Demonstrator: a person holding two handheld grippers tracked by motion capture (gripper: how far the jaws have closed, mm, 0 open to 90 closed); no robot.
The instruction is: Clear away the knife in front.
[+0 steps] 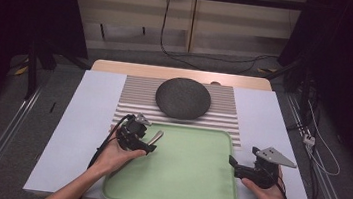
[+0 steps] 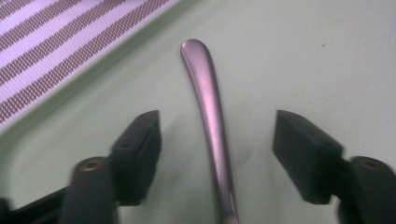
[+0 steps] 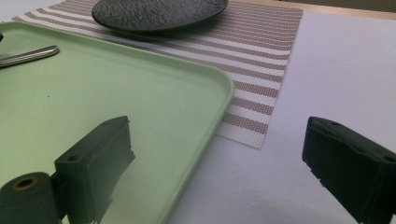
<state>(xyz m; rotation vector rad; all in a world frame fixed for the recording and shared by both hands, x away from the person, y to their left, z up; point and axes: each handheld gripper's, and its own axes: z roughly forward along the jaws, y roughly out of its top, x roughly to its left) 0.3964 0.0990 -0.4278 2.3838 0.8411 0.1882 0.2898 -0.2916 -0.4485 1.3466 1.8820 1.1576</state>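
A dark, rough-textured round plate [image 1: 183,98] sits on a brown-and-white striped placemat [image 1: 131,99] at the far side of a pale-covered table [image 1: 89,120]. The mat's near edge appears to meet a green tray [image 1: 190,181]. Black cables [image 1: 179,57] trail across the grey floor [image 1: 5,125] behind.

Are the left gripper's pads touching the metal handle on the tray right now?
Apart. The left gripper view shows the left gripper with its jaws spread and green tray visible on both sides of the metal handle, which lies between the pads untouched.
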